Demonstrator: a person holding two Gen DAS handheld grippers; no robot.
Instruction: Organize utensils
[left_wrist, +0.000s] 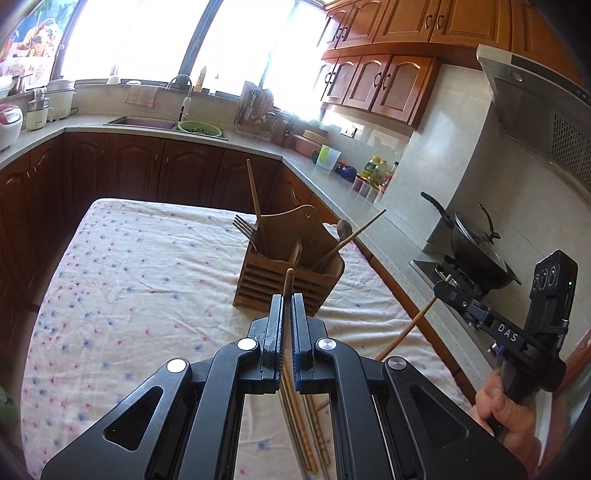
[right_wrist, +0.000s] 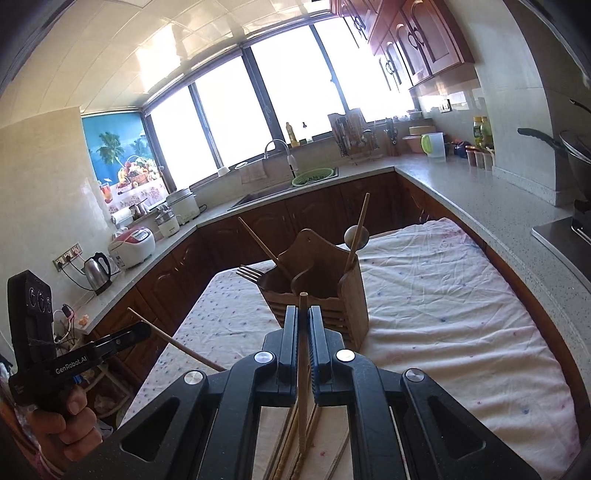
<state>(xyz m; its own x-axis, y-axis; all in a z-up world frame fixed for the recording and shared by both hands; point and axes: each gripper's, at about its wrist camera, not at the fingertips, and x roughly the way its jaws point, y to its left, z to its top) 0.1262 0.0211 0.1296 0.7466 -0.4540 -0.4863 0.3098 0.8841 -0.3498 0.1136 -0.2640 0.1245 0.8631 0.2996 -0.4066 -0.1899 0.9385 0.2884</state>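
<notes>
**Both grippers raised, each clamped on one wooden chopstick**

The left black two-finger gripper (left_wrist: 287, 306) has its jaws drawn narrow around a thin light-wood chopstick (left_wrist: 288, 291), whose tip pokes up just past the blue pads. The right black two-finger gripper (right_wrist: 303, 319) pinches a second pale wooden chopstick (right_wrist: 303, 350) the same way, tip standing above the fingertips. Each gripper shows in the other's view, held by a hand (left_wrist: 508, 410), with its chopstick slanting down toward the table.

Ahead of both stands the brown slatted wooden utensil holder (left_wrist: 291, 275) on the white cloth with small blue and pink flowers (left_wrist: 122, 280) covering the table. In the holder: a metal fork (left_wrist: 244, 227) at the left side, one wooden stick (left_wrist: 254, 195) rising tall, another stick (left_wrist: 354, 236) leaning out to the right, and a wooden spoon (left_wrist: 343, 226) at the right end.

More bamboo chopsticks (left_wrist: 306, 439) lie on the cloth beneath the left gripper
</notes>
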